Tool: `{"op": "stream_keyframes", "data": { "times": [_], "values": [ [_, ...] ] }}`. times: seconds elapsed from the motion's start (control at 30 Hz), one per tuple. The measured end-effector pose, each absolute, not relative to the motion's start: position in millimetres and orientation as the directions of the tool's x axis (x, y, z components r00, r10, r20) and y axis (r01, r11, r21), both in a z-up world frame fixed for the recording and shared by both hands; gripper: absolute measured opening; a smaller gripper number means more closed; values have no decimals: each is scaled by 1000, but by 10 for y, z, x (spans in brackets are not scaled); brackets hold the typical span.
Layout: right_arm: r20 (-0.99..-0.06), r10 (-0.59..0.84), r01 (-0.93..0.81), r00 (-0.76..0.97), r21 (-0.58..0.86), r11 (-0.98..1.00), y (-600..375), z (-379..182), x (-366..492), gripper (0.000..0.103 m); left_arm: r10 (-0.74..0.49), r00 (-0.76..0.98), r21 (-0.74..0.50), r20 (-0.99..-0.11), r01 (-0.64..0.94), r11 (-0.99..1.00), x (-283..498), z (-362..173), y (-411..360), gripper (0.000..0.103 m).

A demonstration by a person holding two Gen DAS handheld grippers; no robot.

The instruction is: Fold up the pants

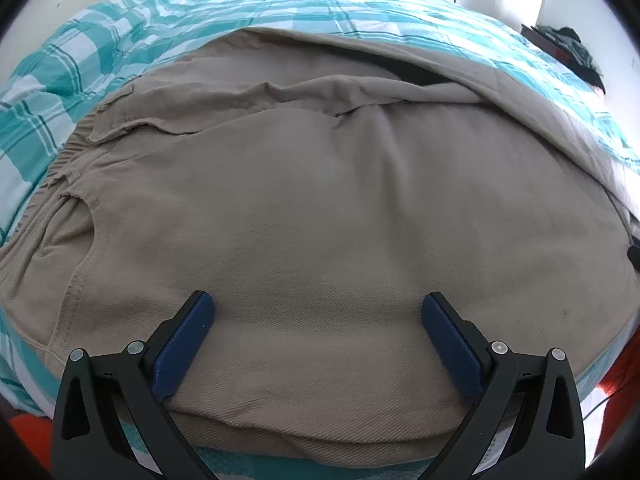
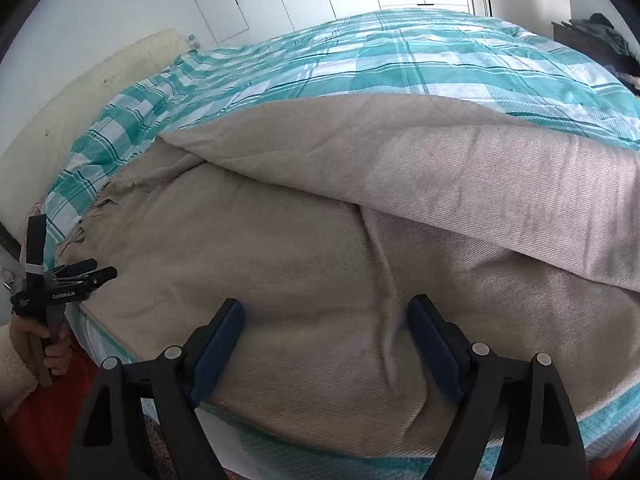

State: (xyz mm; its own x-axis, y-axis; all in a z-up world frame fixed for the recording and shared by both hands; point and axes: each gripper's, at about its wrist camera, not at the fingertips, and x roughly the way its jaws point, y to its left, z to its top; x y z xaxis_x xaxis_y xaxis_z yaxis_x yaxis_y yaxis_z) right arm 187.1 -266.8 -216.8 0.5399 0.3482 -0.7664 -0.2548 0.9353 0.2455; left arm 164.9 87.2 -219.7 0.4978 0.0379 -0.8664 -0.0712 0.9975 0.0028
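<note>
Lying on the bed (image 2: pixel 360 64), pants (image 1: pixel 320 208) spread beneath both wide-apart tools (image 1: pixel 318 308).

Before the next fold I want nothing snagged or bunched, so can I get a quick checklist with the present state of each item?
1. Left gripper open, nothing between its pads: ok.
2. Right gripper open, pads clear of cloth: ok.
3. Pants lying on the checked bedspread: ok.
4. One leg laid over the other: ok.
5. Top surface smooth: not ok, a ridge runs ahead of the right gripper.
6. Hems aligned: cannot tell.
</note>
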Motion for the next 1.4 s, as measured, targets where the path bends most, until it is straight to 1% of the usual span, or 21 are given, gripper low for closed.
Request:
{"op": "stream_keyframes", "data": {
  "times": [0.13,0.23,0.3,0.37,0.4,0.47,0.5,0.6,0.67,0.8,0.87,0.9,0.97,1.0,1.03,1.1,1.17,1.2,1.27,1.33,1.4],
  "values": [
    [-763,349,-261,544,241,935,-2673,-2129,1846,88,41,500,7,-865,-70,998,1660,-2203,859,102],
    [-768,347,-248,538,250,936,-2678,-2076,1848,87,42,498,11,-866,-64,998,1661,-2205,855,102],
    [-762,359,-218,539,285,933,-2727,-1975,1829,87,41,501,11,-864,-62,998,1652,-2205,856,102],
    [-731,401,-202,553,349,915,-2845,-1893,1756,87,43,508,13,-860,-61,998,1641,-2208,852,102],
    [-716,393,-181,577,357,916,-2964,-1856,1709,87,43,508,14,-860,-61,998,1640,-2209,850,102],
    [-706,341,-96,621,363,927,-3233,-1843,1678,87,44,505,15,-862,-60,998,1648,-2210,847,102],
    [-697,316,-21,644,397,918,-3455,-1871,1675,86,43,504,16,-863,-59,998,1651,-2210,847,102],
    [-642,340,129,687,569,812,-4027,-1978,1652,72,44,503,16,-863,-60,998,1652,-2208,849,102],
    [-606,366,165,706,645,746,-4214,-2011,1644,72,48,506,18,-861,-63,998,1654,-2210,844,102],
    [-614,358,261,703,692,674,-4309,-2047,1747,72,55,512,21,-857,-72,997,1648,-2218,836,102],
    [-619,328,340,713,715,611,-4392,-2106,1822,69,57,507,23,-860,-72,997,1658,-2213,830,103],
    [-625,302,381,720,720,581,-4423,-2125,1852,62,56,495,24,-867,-70,997,1674,-2194,829,103],
    [-651,242,449,719,701,554,-4492,-2154,1922,39,59,445,32,-894,-67,997,1728,-2131,834,102],
    [-665,218,460,714,680,571,-4509,-2135,1971,3,53,419,28,-907,-66,997,1770,-2064,840,102],
    [-669,209,454,713,669,589,-4528,-2097,2013,4,16,425,-14,-905,-68,998,1807,-1930,864,102],
    [-629,217,388,747,677,625,-4523,-1865,2024,4,-88,492,-140,-866,-69,988,1876,-1613,934,102],
    [-559,242,256,793,667,700,-4455,-1448,1984,4,-175,544,-262,-821,-87,961,2053,-1320,1030,102],
    [-526,270,182,807,655,733,-4400,-1227,1944,4,-233,566,-344,-791,-95,934,2206,-1197,1095,102],
    [-461,333,38,822,630,776,-4270,-778,1800,4,-316,579,-457,-752,-111,883,2456,-1123,1193,102],
    [-413,383,-60,826,612,789,-4172,-467,1619,4,-384,583,-557,-716,-146,817,2741,-1153,1315,102],
    [-362,424,-151,830,587,795,-4059,-159,1403,4,-389,582,-582,-714,-184,792,2942,-1210,1386,102]
  ]
}}
